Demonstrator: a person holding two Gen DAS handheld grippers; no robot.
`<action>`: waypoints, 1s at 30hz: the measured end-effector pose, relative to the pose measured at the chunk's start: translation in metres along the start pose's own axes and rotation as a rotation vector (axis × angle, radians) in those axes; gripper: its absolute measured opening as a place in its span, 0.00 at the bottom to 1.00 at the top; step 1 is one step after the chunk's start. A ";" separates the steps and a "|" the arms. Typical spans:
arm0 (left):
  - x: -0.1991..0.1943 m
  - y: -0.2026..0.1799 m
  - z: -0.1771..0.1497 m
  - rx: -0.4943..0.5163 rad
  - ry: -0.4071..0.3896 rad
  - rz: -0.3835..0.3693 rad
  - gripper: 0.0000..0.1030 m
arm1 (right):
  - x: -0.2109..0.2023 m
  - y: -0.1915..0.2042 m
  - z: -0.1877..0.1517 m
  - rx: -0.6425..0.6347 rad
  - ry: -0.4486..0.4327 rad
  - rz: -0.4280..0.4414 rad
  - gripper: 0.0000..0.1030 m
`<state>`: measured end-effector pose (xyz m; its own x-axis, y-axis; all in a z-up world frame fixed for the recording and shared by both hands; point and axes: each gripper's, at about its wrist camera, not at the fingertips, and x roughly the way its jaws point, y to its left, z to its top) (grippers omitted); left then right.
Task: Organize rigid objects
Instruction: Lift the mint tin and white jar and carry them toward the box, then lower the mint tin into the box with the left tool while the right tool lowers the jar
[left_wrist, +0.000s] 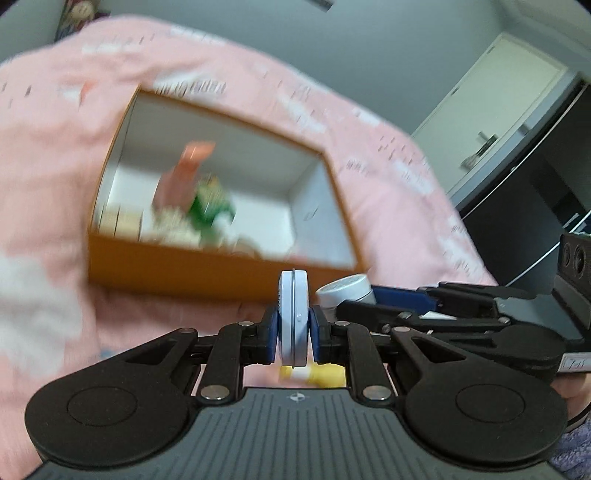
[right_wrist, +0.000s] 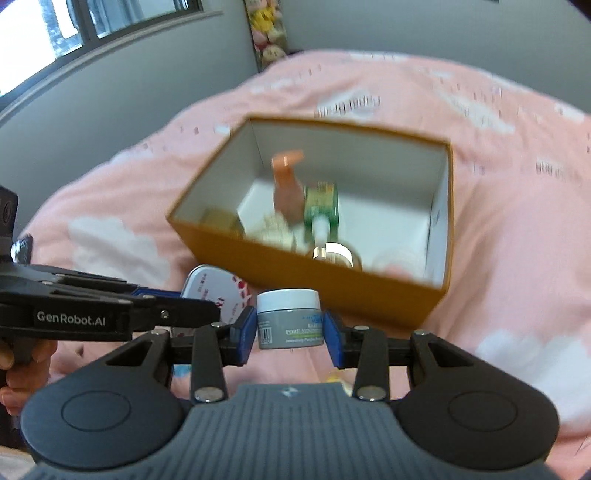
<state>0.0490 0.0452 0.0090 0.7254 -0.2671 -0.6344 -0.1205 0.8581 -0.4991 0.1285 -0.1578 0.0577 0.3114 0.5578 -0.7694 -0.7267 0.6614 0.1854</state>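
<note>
My left gripper (left_wrist: 293, 325) is shut on a flat round white tin (left_wrist: 293, 314) held on edge; the tin also shows in the right wrist view (right_wrist: 218, 291). My right gripper (right_wrist: 290, 325) is shut on a small grey jar with a white lid (right_wrist: 289, 319); the jar also shows in the left wrist view (left_wrist: 345, 290). Both are held just in front of an open orange box (right_wrist: 295, 275) with a white inside, also seen in the left wrist view (left_wrist: 177, 267). The box holds a peach pump bottle (right_wrist: 288, 188), a green carton (right_wrist: 321, 206) and several small items.
The box sits on a pink bedspread (right_wrist: 517, 221) with white cloud prints. A small yellow object (left_wrist: 314, 374) lies on the bed under the left gripper. A window (right_wrist: 74, 22) is at far left, a white door (left_wrist: 498, 103) at far right.
</note>
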 end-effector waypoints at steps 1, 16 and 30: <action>-0.001 -0.004 0.007 0.010 -0.019 -0.006 0.19 | -0.003 0.000 0.006 -0.009 -0.016 -0.003 0.38; 0.037 0.000 0.077 -0.015 -0.096 -0.005 0.19 | 0.031 -0.030 0.078 -0.045 -0.056 -0.107 0.38; 0.118 0.034 0.091 -0.056 0.039 0.076 0.19 | 0.120 -0.051 0.093 -0.110 0.073 -0.156 0.38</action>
<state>0.1926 0.0833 -0.0292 0.6861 -0.2201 -0.6934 -0.2122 0.8511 -0.4801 0.2596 -0.0777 0.0127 0.3829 0.4122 -0.8267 -0.7369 0.6760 -0.0042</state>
